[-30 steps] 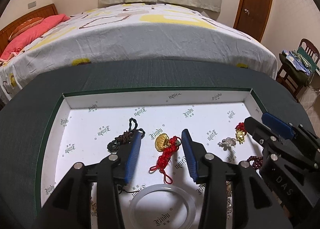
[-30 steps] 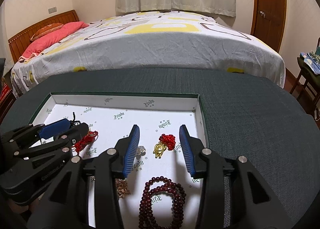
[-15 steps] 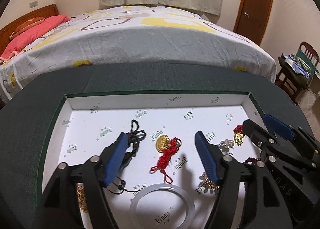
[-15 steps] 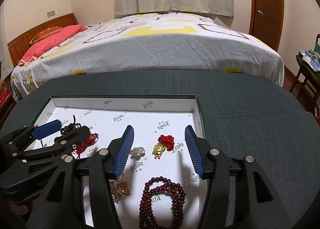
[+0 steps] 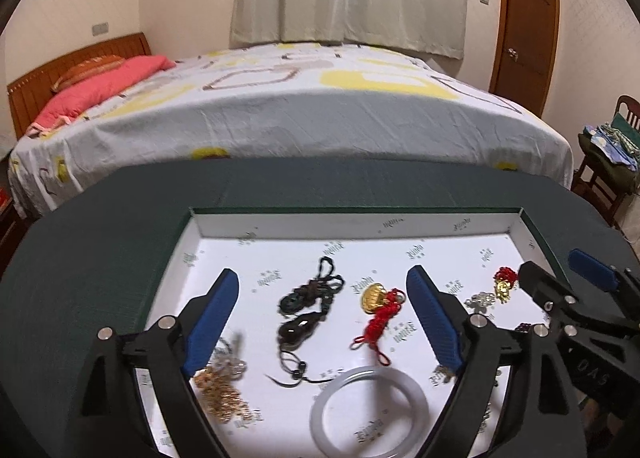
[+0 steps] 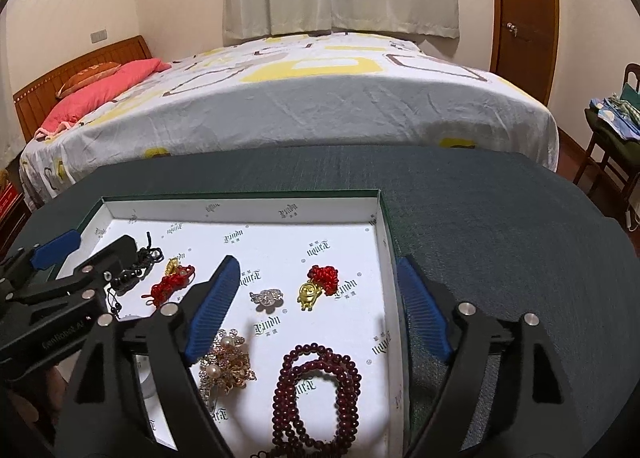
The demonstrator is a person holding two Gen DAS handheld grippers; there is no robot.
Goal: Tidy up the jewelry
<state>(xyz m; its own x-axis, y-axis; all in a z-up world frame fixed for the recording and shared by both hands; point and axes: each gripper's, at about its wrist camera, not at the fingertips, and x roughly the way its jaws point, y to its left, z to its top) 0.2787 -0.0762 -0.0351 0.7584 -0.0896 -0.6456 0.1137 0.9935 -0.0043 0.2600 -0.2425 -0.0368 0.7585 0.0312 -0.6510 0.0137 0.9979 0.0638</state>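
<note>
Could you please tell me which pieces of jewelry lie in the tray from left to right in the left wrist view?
Gold chain pile → black cord pendant → gold charm on red knot → silver brooch → small gold figure charm.

white bangle (image 5: 370,410): lower arc is cut off by the frame edge
dark red bead strand (image 6: 316,398): runs out of the bottom edge
gold chain pile (image 5: 222,392): blurred, links indistinct
gold brooch (image 6: 228,364): partly hidden behind the right gripper's left finger (image 6: 214,308)
</note>
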